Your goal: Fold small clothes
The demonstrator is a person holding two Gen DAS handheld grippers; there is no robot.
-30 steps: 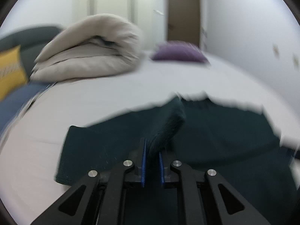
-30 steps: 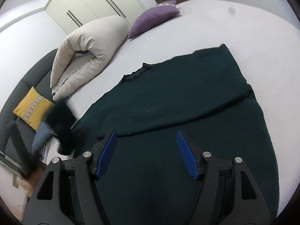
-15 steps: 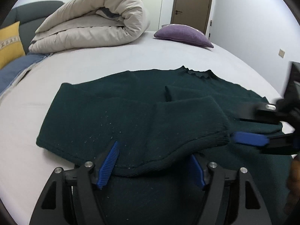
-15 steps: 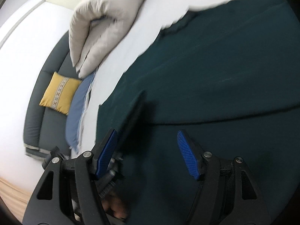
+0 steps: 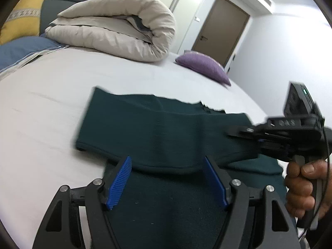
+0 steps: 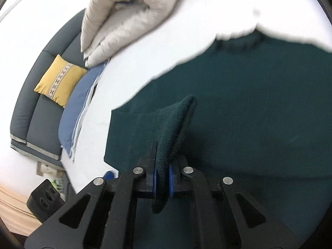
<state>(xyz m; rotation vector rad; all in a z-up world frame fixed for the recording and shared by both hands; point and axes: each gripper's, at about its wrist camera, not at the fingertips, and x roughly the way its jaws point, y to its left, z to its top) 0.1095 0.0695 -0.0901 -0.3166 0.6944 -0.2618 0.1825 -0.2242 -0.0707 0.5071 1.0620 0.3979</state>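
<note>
Left tool [image 5: 167, 183]: now standing open, sleeve released on the sweater [image 5: 176, 211].
Right tool [image 6: 161, 179]: now gripping the sleeve [image 6: 176, 122], taking over the fold.

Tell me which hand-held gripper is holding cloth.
The right hand-held gripper: it pinches a sweater fold. The left hand-held gripper is open.
</note>
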